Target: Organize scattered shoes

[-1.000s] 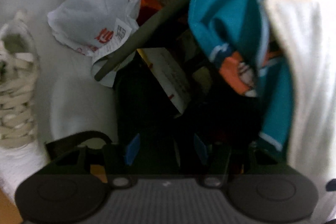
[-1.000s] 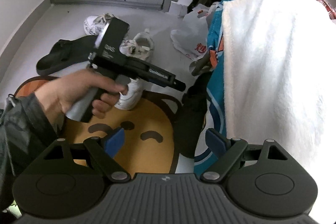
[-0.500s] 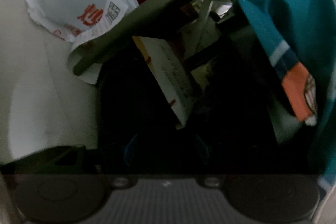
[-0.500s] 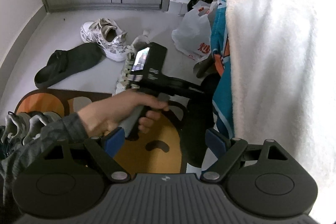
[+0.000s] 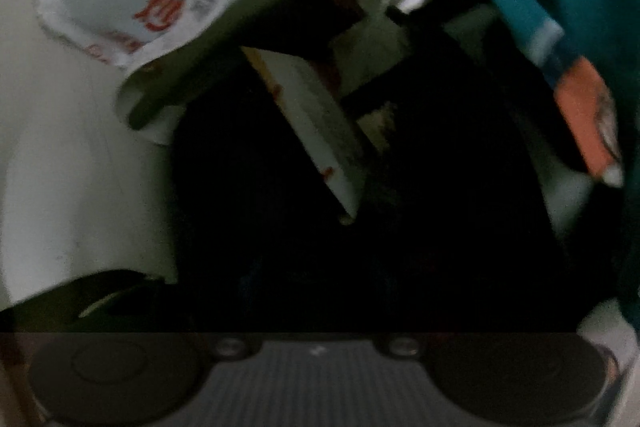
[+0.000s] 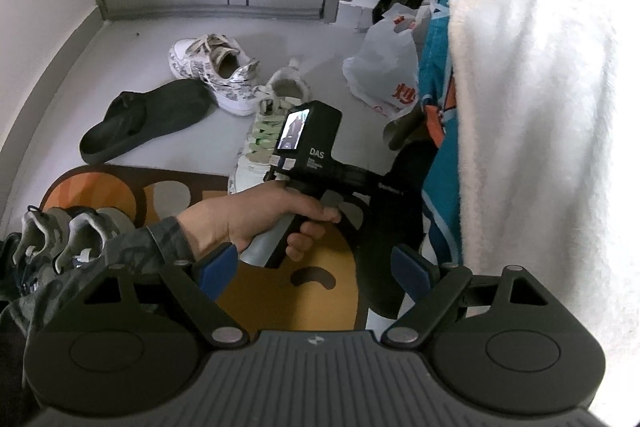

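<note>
While the grey trainers (image 6: 60, 239) sat paired at the mat's (image 6: 92, 183) left edge, the black slide (image 6: 140, 119), patterned sneaker (image 6: 212, 75) and green-laced sneaker (image 6: 264, 147) lay scattered on the floor (image 6: 168, 35). Further right, the left hand (image 6: 256, 215) pushed its claw toward a dark shoe (image 6: 404, 195) under the teal cloth (image 6: 436, 67), jaws opening, contents hidden; it ought to find the rim first. Rightmost, the right claw (image 6: 316, 267) hung spread, empty.

"DAS" on left gripper (image 6: 394, 187) body; red character on plastic bag (image 6: 384, 75).

Grey floor (image 6: 168, 27): sneakers (image 6: 216, 71), slipper (image 6: 144, 119), mat (image 6: 280, 291), perhaps bag (image 6: 384, 67).
</note>
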Action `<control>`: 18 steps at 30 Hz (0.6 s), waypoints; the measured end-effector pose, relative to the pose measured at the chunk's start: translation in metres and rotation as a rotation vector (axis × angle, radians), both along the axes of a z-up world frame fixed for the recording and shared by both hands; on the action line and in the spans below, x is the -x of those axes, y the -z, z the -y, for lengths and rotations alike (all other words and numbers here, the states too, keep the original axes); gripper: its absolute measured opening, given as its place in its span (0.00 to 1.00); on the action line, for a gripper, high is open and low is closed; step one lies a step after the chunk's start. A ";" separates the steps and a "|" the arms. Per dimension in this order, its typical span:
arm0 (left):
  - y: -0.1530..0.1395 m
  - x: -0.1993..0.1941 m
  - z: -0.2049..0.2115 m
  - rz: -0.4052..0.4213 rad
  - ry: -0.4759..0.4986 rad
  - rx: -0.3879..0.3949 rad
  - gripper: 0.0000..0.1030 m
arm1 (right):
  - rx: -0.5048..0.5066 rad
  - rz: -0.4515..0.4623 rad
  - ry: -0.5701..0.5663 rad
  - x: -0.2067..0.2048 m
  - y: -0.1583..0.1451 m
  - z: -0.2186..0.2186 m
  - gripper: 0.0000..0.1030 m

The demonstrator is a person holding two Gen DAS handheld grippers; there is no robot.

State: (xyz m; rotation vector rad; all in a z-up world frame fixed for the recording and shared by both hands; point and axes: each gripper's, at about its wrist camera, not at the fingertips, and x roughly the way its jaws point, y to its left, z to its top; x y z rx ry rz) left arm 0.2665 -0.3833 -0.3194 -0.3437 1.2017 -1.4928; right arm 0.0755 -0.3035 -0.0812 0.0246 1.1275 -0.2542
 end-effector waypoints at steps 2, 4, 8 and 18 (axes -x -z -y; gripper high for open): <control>0.004 0.000 -0.002 -0.008 -0.015 0.010 0.71 | -0.001 0.001 0.001 0.000 -0.001 0.001 0.85; 0.005 0.002 -0.002 0.028 -0.025 -0.006 0.70 | -0.002 0.001 0.002 0.000 -0.001 0.001 0.85; 0.004 0.014 0.004 0.160 -0.019 -0.064 0.65 | -0.005 -0.005 -0.006 -0.001 0.000 0.000 0.85; 0.021 0.002 -0.002 0.041 -0.139 -0.083 0.23 | -0.005 -0.008 -0.011 -0.002 0.000 -0.001 0.85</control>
